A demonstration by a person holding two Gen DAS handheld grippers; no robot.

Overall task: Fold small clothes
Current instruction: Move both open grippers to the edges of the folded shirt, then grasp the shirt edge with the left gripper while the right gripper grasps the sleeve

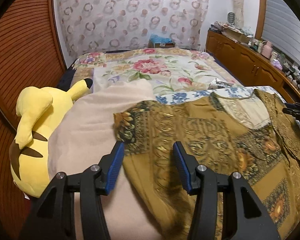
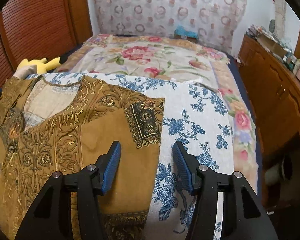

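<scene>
A mustard-brown patterned top (image 1: 210,140) lies spread flat on the bed, neckline toward the far side. My left gripper (image 1: 148,146) hovers open over its left sleeve edge, where the cloth meets a beige blanket (image 1: 86,132); nothing sits between the blue pads. In the right wrist view the same top (image 2: 70,132) fills the left half. My right gripper (image 2: 146,146) stands open above the right sleeve edge, straddling the border between the garment and a blue-flowered white cloth (image 2: 200,120). The other gripper shows as a black tip at the right edge of the left wrist view.
A yellow plush toy (image 1: 34,124) lies at the bed's left side against a slatted wooden panel (image 1: 20,60). A floral quilt (image 1: 150,70) covers the far bed. A wooden cabinet (image 2: 274,100) with clutter on top runs along the right.
</scene>
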